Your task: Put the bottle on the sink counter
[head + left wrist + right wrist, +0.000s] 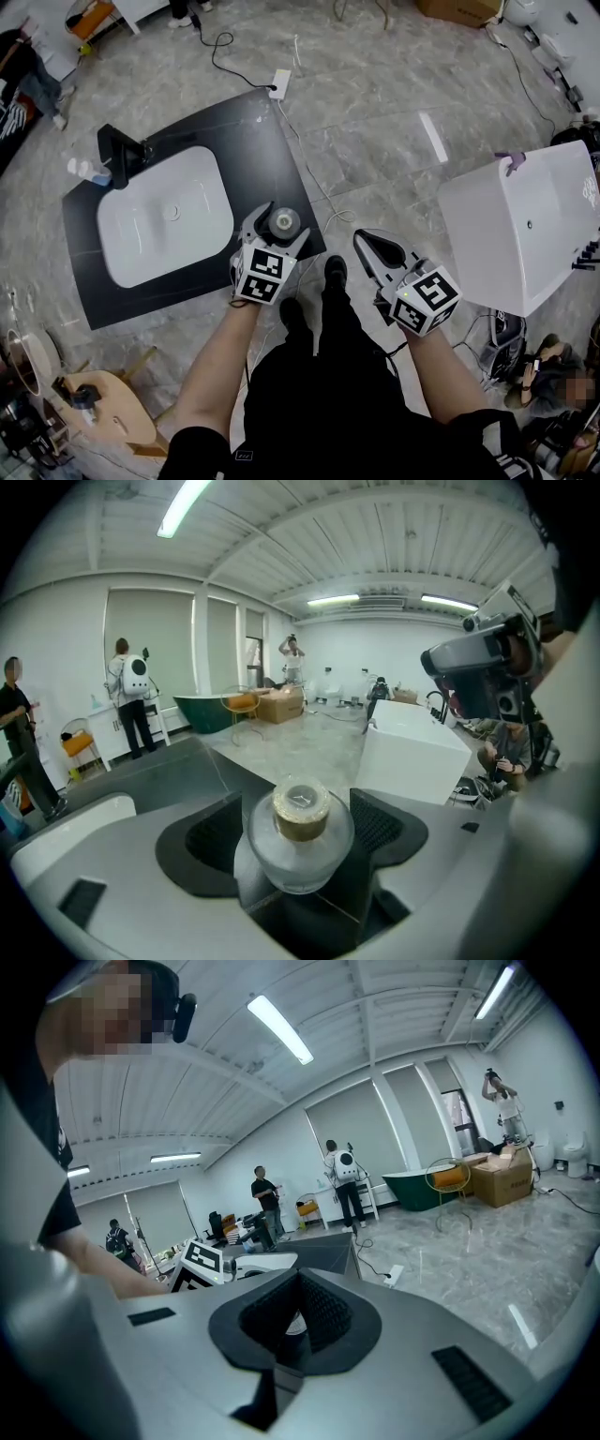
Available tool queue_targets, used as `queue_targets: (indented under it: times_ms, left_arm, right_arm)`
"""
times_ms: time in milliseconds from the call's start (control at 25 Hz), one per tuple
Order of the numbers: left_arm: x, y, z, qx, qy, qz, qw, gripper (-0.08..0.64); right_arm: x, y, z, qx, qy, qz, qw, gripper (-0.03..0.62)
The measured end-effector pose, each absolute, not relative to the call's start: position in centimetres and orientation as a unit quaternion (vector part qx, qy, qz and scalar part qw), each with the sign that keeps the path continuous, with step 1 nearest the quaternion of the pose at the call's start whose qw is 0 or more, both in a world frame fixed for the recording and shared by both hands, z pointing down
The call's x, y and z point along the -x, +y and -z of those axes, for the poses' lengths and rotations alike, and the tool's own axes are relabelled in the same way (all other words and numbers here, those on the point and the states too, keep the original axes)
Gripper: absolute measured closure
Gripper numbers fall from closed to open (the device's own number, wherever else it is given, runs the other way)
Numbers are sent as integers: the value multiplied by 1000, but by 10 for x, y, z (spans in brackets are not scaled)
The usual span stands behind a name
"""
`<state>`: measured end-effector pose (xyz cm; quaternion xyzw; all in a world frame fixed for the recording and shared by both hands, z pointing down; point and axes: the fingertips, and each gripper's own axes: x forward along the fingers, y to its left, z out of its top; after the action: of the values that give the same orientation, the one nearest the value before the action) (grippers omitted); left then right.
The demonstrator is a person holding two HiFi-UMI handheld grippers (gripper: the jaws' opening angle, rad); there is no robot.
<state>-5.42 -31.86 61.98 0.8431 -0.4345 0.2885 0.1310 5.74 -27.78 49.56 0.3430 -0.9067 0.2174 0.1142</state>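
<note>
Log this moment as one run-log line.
left gripper: shut on clear glass bottle with gold cap | bottle: over near corner of black sink counter | right gripper: shut, empty

Right gripper (298,1288) here, jaws touching at the tips, nothing gripped. Past them a dark counter (328,1252), a marker cube (201,1258), people (265,1199) standing beyond.

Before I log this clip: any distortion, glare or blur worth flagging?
Head view: sharp, evenly lit, one glare streak on the floor, mosaic patch lower right. Left gripper view: heavy fisheye, dark corners, the close bottle slightly soft. Right gripper view: same fisheye, mosaic patch upper left.
</note>
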Motion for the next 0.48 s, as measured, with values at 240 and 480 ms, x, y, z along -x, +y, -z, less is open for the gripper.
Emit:
queue_targets:
  times_ms: [240, 480]
  left_arm:
    - [77, -296, -588, -846, -447, -262, 125, 212]
    - [103, -258, -517, -859, -464, -153, 151, 213]
  right_arm:
    - [-41, -263, -473, -344, -911, -203, 107, 578]
    - [-26, -230, -432, -354, -913, -186, 89, 578]
